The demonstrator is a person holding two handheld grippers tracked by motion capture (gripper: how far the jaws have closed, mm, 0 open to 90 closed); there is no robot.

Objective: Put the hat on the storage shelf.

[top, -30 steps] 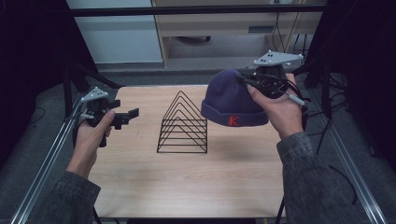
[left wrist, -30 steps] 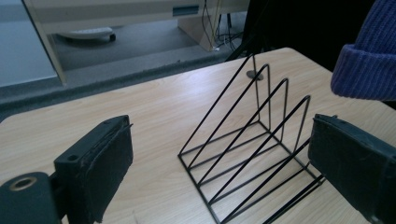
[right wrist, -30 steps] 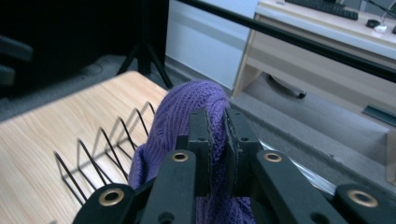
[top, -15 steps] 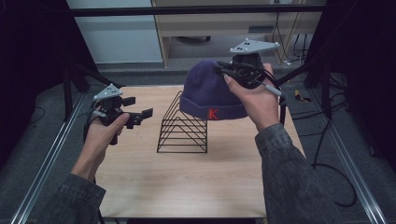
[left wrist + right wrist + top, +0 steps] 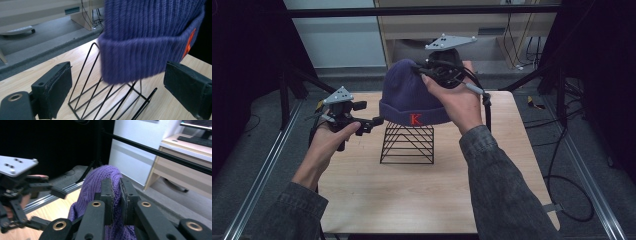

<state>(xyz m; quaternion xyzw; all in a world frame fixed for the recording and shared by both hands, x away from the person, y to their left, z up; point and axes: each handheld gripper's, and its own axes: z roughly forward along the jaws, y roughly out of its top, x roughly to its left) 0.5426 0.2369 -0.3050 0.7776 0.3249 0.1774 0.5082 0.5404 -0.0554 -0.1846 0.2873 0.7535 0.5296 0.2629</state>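
The right tongs [image 5: 419,70] are clamped on the top of the purple hat [image 5: 412,97], and the knit is pinched between the two black pads [image 5: 107,192]. A second ago the hat hung over the right side of the bench [image 5: 412,200]. It has moved left and a bit up, and it now hangs right over the black wire rack [image 5: 408,144], its brim (with a red K on it) down at the rack's top. The left tongs [image 5: 367,116] are wide apart with nothing in them. They have come closer too, and now sit just beside the hat's brim, on the left. Past the bench stands a pale wood cabinet [image 5: 492,30]. A dark frame bar [image 5: 422,10] runs across above it.
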